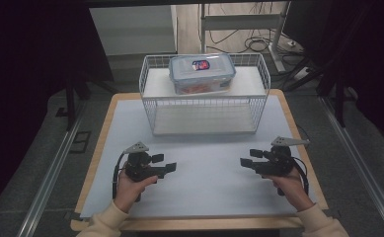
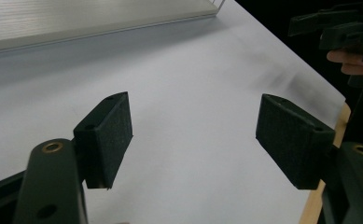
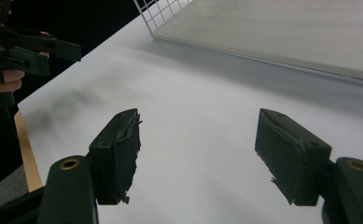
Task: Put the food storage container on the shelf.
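left claw [image 1: 171, 166] and right claw [image 1: 245, 162] low over white worktop [image 1: 204, 187], jaws apart, nothing between; lidded plastic container [image 1: 202, 73] on wire basket [image 1: 204, 106]

The left gripper [image 2: 194, 140] holds its jaws wide apart over the white table [image 2: 193, 70], nothing between them. The right gripper [image 2: 342, 28] sits far right.

The label on the lidded plastic container [image 1: 202, 73] is too small to read, and the container hides part of the wire rack's [image 1: 154, 106] upper shelf. In the left gripper view the rack is cut off by the top edge; the person's forearms leave the high view's bottom edge.
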`<state>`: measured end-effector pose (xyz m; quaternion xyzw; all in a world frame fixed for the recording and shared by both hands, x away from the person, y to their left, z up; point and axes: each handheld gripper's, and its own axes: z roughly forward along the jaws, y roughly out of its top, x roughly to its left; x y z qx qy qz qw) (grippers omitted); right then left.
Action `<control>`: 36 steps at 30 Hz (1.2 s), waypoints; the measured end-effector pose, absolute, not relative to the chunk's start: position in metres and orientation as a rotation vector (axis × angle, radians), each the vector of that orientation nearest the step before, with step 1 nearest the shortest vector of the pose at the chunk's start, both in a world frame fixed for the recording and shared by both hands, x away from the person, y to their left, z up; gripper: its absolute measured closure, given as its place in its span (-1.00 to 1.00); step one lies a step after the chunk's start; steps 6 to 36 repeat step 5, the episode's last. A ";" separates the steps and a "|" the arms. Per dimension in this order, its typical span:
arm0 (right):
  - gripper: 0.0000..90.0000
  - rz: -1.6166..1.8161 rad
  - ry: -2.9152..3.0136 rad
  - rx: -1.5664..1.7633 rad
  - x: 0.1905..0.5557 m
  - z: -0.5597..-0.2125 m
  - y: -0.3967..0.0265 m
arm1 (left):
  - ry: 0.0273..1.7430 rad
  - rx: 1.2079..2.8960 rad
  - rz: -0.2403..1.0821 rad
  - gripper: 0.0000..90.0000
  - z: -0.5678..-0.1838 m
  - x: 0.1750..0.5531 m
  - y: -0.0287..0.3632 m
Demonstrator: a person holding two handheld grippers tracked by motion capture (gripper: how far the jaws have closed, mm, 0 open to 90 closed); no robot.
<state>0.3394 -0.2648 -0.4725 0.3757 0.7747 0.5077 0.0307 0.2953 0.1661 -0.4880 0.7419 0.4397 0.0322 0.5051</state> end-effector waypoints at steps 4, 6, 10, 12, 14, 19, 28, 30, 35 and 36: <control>-0.35 1.556 2.377 1.163 0.339 -0.473 -0.266 | 1.063 1.806 0.087 -0.40 -0.489 0.296 0.166; -0.37 1.547 2.370 1.159 0.339 -0.474 -0.267 | 1.063 1.806 0.087 -0.40 -0.489 0.296 0.166; -0.37 1.547 2.370 1.159 0.339 -0.474 -0.267 | 1.063 1.806 0.087 -0.40 -0.489 0.296 0.166; -0.37 1.547 2.370 1.159 0.339 -0.474 -0.267 | 1.063 1.806 0.087 -0.40 -0.489 0.296 0.166; -0.37 1.547 2.370 1.159 0.339 -0.474 -0.267 | 1.063 1.806 0.087 -0.40 -0.489 0.296 0.166; -0.37 1.547 2.370 1.159 0.339 -0.474 -0.267 | 1.063 1.806 0.087 -0.40 -0.489 0.296 0.166; -0.37 1.547 2.370 1.159 0.339 -0.474 -0.267 | 1.063 1.806 0.087 -0.40 -0.489 0.296 0.166; -0.37 1.547 2.370 1.159 0.339 -0.474 -0.267 | 1.063 1.806 0.087 -0.40 -0.489 0.296 0.166; -0.37 1.547 2.370 1.159 0.339 -0.474 -0.267 | 1.063 1.806 0.087 -0.40 -0.489 0.296 0.166; -0.37 1.547 2.370 1.159 0.339 -0.474 -0.267 | 1.063 1.806 0.087 -0.40 -0.489 0.296 0.166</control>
